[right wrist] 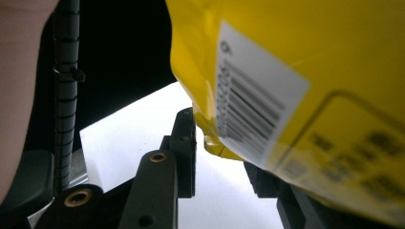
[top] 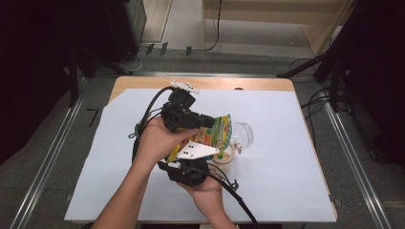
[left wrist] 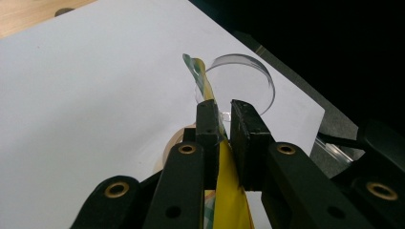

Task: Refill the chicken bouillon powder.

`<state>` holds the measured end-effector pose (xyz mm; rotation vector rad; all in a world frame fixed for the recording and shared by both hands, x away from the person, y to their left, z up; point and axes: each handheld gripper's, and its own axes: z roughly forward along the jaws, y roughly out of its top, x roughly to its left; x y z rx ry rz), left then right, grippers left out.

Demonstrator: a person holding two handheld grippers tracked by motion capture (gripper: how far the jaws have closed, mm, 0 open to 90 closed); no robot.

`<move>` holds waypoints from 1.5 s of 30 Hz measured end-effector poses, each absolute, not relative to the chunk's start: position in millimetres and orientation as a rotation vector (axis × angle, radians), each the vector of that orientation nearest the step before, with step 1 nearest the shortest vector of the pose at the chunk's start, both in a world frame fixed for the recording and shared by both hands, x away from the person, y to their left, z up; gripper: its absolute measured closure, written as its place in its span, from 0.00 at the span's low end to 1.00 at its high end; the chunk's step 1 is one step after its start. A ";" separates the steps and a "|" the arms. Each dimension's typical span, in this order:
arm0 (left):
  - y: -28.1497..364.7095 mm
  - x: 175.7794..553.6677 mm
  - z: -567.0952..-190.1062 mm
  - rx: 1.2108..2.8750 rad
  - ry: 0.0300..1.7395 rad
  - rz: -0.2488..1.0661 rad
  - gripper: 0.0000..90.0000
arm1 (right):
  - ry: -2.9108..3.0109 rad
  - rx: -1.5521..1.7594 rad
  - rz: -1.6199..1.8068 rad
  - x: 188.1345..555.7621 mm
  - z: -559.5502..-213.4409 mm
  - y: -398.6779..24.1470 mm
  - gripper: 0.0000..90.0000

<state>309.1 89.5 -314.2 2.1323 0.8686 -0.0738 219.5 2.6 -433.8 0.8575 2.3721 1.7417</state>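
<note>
Left gripper (top: 203,121) — jaws clamped on the top edge of the yellow snack pouch (top: 210,136), which is held tilted over the middle of the bench (top: 119,157), spout end toward its far right. Clear cup (top: 243,133) stands just right of the pouch; a small beige bowl (top: 224,160) sits below it. Right gripper (right wrist: 217,143) — jaws apart around the pouch's lower corner; whether the pads press on it cannot be told.
</note>
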 end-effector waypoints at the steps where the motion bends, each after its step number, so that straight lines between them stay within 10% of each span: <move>1: 91.3 309.3 -314.8 2.133 0.872 -0.079 0.91 | 2.373 0.849 1.739 219.4 -434.3 3.0 0.74; 45: 141.3 310.7 -334.8 2.136 0.840 -0.166 0.97 | 2.480 0.865 1.669 225.5 -470.0 10.8 0.53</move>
